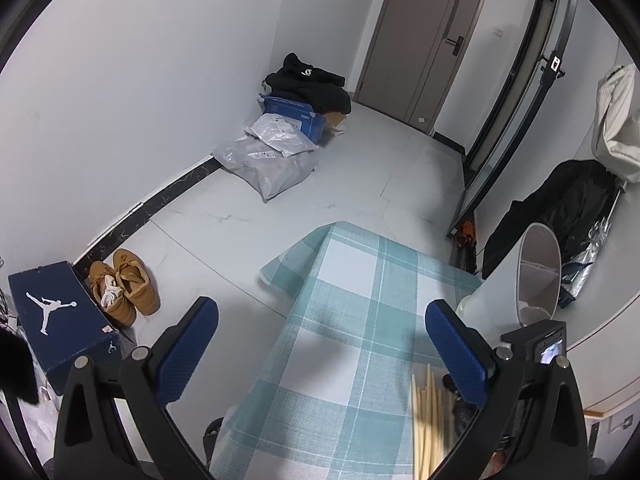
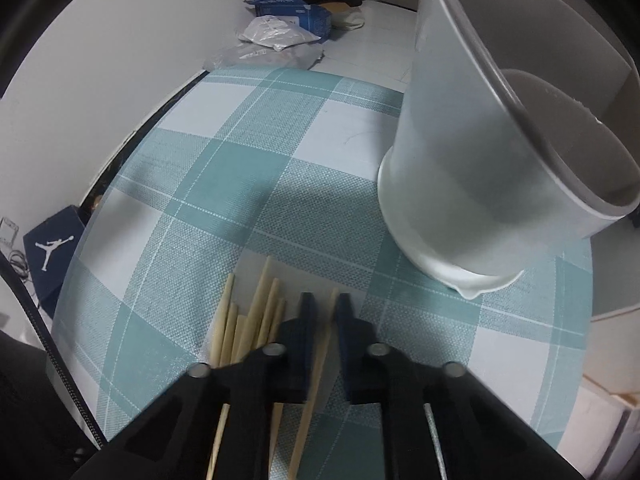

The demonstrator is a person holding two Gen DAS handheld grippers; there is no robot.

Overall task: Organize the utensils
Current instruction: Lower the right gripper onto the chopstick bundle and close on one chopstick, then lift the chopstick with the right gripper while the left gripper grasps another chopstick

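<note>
Several pale wooden chopsticks (image 2: 256,316) lie in a loose bunch on the teal and white checked tablecloth (image 2: 248,168). My right gripper (image 2: 323,304) sits low over them, its dark blue jaws nearly closed around one chopstick (image 2: 318,372). A white divided utensil holder (image 2: 488,152) stands just right of it, with nothing showing inside. My left gripper (image 1: 320,328) is wide open and empty above the table's left side. In its view the chopsticks (image 1: 430,420) lie at the lower right and the holder (image 1: 538,268) beyond them.
A blue shoe box (image 1: 60,312) and tan shoes (image 1: 124,284) sit on the floor to the left of the table. Plastic bags (image 1: 268,156), a blue carton and dark clothes lie by the far wall. A door (image 1: 432,36) is behind.
</note>
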